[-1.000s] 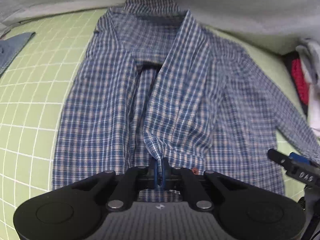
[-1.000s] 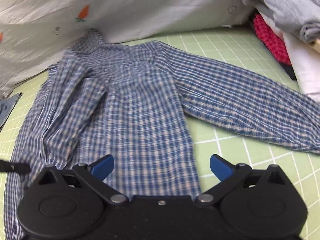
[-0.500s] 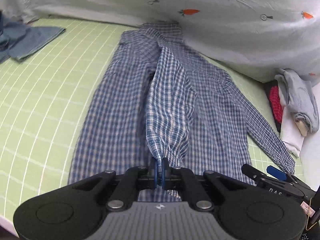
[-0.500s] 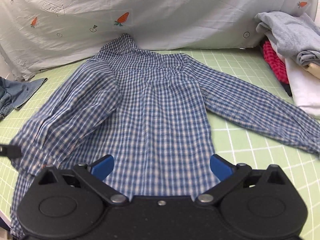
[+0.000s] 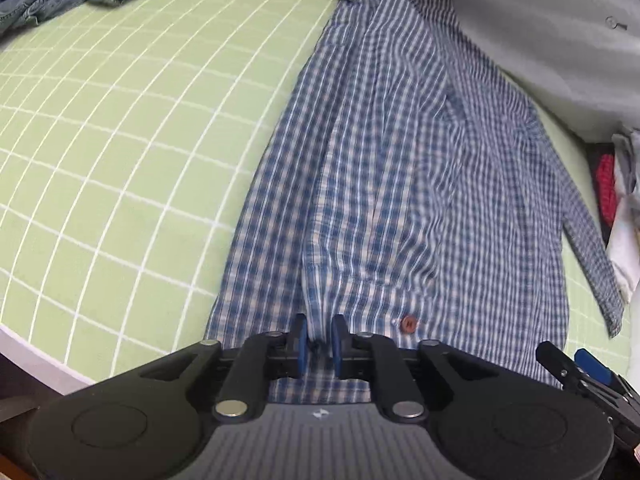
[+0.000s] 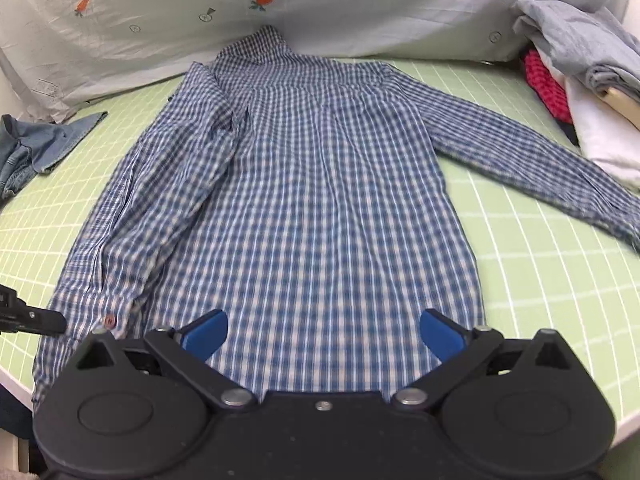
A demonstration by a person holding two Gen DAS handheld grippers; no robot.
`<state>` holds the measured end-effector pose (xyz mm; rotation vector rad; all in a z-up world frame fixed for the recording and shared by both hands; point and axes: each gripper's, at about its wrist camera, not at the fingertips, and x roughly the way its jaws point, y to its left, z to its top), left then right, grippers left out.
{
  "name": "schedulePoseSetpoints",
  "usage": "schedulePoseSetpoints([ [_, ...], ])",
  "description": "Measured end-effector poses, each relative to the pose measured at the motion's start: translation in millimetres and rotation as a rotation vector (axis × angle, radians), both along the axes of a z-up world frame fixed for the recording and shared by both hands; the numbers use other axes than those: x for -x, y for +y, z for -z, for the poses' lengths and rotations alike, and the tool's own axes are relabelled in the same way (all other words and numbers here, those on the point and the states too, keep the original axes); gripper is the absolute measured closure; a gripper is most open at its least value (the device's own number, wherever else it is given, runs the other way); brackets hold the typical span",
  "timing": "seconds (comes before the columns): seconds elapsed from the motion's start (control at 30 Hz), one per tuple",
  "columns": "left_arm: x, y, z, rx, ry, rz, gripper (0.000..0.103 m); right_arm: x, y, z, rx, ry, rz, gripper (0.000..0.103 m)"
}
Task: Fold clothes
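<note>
1. Green gridded mat covers the desk, and a pale sheet printed with carrots hangs behind it.
2. Far left, a heap of denim lies on the mat, well apart from the shirt.
3. Left hand-held gripper: its blue pads are nearly together with the cuff edge of the folded-over sleeve between them; whether they actually press the cloth cannot be told.
4. A brown button sits on that cuff, just beside the pads.
5. Plaid shirt lies flat in the middle of the mat, collar toward the sheet, left sleeve folded down along its body.
6. Right hand-held gripper hovers over the hem with jaws wide apart and nothing between them.
7. Only the right wrist view shows the other sleeve stretched out fully to the right, and the stack of clothes near its cuff.
8. Only the right view shows boxed lettering on the sheet, too creased to read.
</note>
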<state>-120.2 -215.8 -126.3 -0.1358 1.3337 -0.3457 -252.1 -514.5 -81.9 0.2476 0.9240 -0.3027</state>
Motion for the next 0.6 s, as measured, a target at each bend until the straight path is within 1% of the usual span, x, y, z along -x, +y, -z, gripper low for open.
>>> schedulePoseSetpoints([
  [0.03, 0, 0, 2, -0.010, 0.011, 0.001, 0.069, 3, 1, 1, 0.000, 0.005, 0.007, 0.000],
  [0.07, 0, 0, 3, -0.024, 0.016, 0.003, 0.066, 6, 2, 1, -0.002, 0.009, 0.015, 0.000],
  [0.1, 0, -2, 2, -0.036, 0.012, 0.008, 0.063, 7, 1, 2, -0.005, 0.011, 0.024, 0.000],
  [0.17, -1, -5, 0, -0.060, 0.006, 0.018, 0.062, 10, 0, 0, -0.014, -0.001, 0.041, 0.000],
  [0.23, -1, -8, -3, -0.086, -0.008, 0.029, 0.053, 12, -4, -3, -0.027, -0.029, 0.051, 0.000],
  [0.27, 0, -10, -9, -0.105, -0.039, 0.040, 0.051, 12, -5, -5, -0.029, -0.043, 0.054, 0.000],
  [0.33, 1, -19, -22, -0.133, -0.119, 0.071, 0.040, 13, -9, -7, -0.028, -0.062, 0.051, 0.000],
  [0.4, 2, -30, -35, -0.138, -0.185, 0.099, 0.034, 13, -14, -10, -0.027, -0.077, 0.047, 0.000],
  [0.47, 2, -41, -45, -0.124, -0.223, 0.116, 0.032, 14, -21, -12, -0.029, -0.093, 0.045, 0.000],
  [0.53, 4, -55, -53, -0.118, -0.247, 0.124, 0.019, 14, -31, -14, -0.033, -0.110, 0.039, 0.000],
  [0.6, 7, -69, -60, -0.126, -0.272, 0.131, 0.017, 15, -43, -16, -0.034, -0.127, 0.033, 0.000],
])
